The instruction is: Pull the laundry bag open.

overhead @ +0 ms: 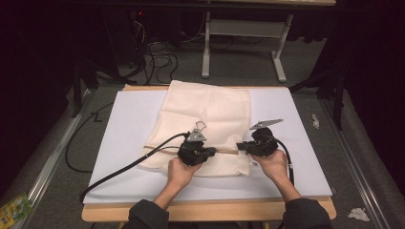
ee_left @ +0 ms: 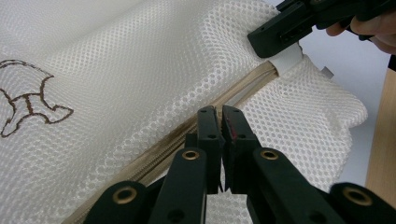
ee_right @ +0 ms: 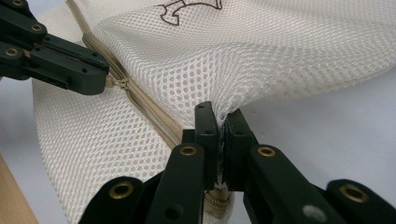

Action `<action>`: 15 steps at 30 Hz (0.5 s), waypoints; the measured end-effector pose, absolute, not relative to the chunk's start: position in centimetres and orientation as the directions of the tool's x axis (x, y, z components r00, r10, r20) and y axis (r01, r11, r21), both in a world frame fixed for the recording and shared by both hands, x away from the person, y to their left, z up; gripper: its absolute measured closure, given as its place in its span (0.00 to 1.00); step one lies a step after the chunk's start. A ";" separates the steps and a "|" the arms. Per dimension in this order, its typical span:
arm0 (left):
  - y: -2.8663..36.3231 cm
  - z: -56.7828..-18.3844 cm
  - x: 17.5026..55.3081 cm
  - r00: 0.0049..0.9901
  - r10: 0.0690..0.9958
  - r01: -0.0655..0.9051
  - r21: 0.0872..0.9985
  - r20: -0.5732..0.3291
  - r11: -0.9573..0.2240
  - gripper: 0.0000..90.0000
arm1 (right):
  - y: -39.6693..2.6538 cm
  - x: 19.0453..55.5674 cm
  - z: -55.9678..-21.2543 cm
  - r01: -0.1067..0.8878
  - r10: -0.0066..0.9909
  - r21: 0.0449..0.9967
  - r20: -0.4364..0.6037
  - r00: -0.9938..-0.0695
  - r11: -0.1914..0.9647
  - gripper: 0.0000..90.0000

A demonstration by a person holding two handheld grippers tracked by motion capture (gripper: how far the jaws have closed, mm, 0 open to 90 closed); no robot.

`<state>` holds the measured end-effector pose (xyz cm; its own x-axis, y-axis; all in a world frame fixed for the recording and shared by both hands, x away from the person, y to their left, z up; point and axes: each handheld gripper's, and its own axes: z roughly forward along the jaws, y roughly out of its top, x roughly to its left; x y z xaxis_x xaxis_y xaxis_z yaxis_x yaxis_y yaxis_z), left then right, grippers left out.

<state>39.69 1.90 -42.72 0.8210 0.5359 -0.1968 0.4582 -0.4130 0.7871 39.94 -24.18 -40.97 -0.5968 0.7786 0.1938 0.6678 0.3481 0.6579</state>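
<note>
Mesh bag point(overhead: 205, 119) on table, left tool point(ee_left: 220, 116) pinching zipper pull, right tool point(ee_right: 221, 122) clamping bag's zipper end

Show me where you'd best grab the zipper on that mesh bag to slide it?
Probably the small metal pull, pinched by coming in along the zipper's line, as the left claw does: it looks like the one firm bit on the soft zipper. The right claw pinches the mesh bag at the zipper's end, which should hold it taut.

My left tool point(overhead: 213, 151) clamped shut, pointing right, my right tool point(overhead: 240, 147) clamped shut, pointing left, tips near each other, both forearms low, hands gripping from below
</note>
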 end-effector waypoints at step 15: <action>2.2 -42.2 39.6 0.823 0.535 0.449 0.796 -0.192 -0.405 0.97 | -24.1 39.9 -40.9 0.661 0.776 0.666 0.193 -0.600 0.346 0.98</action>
<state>39.61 2.19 -42.16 0.8226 0.5353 -0.1919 0.4493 -0.4049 0.7964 39.95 -24.12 -40.89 -0.6002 0.7762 0.1929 0.6610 0.3456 0.6661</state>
